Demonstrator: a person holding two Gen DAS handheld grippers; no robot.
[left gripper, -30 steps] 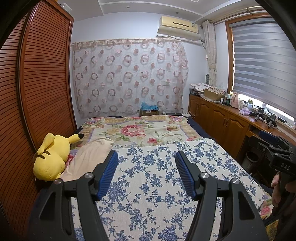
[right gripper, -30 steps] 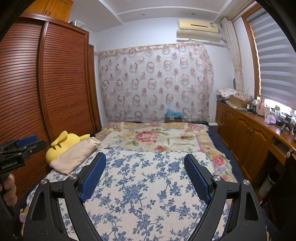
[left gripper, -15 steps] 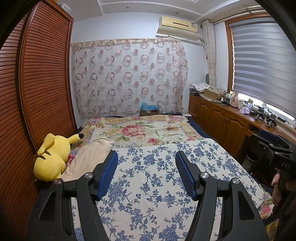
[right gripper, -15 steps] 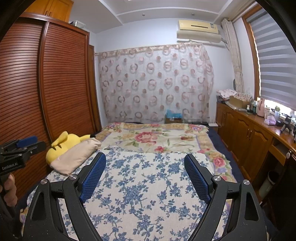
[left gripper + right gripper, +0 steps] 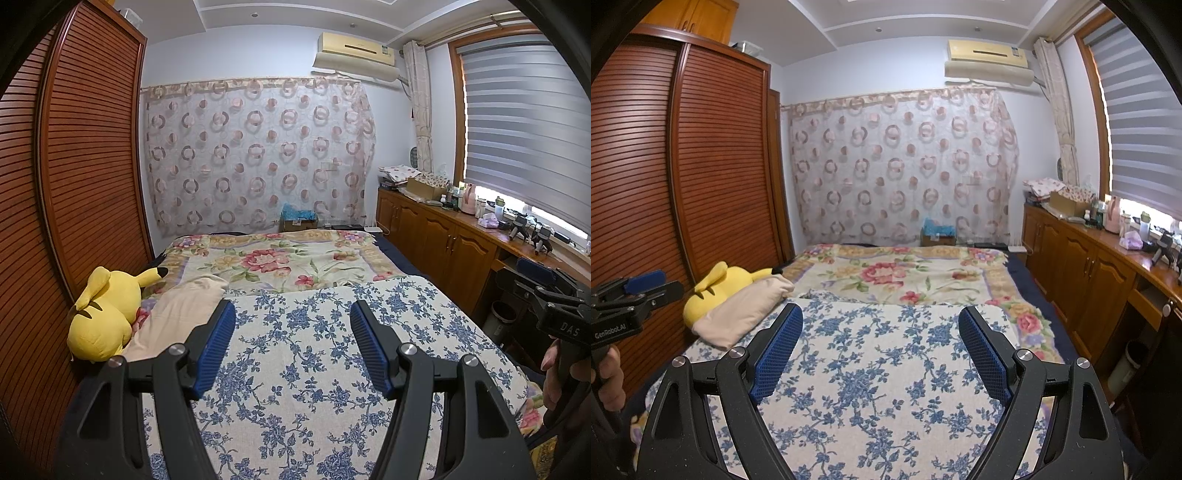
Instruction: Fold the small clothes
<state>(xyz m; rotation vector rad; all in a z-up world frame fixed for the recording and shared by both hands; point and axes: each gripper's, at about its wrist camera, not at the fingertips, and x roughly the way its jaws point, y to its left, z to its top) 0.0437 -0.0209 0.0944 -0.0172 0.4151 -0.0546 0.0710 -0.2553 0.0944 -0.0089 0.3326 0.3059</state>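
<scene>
No small garment shows in either view. A white cloth with blue flowers [image 5: 314, 354] [image 5: 886, 369] lies spread flat over the near half of the bed. Above it my left gripper [image 5: 291, 314] hovers open, nothing between its blue pads. My right gripper [image 5: 881, 317] is open wider, also holding nothing, over the same cloth. Each gripper appears at the edge of the other's view, the right gripper [image 5: 550, 295] held by a hand at the right, the left gripper [image 5: 628, 295] at the left.
A yellow plush toy [image 5: 103, 317] [image 5: 716, 288] and a beige pillow [image 5: 177, 314] [image 5: 742, 314] lie at the bed's left side by the wooden wardrobe [image 5: 74, 184]. A floral blanket [image 5: 280, 262] covers the far half. Wooden cabinets [image 5: 443, 251] with clutter line the right wall.
</scene>
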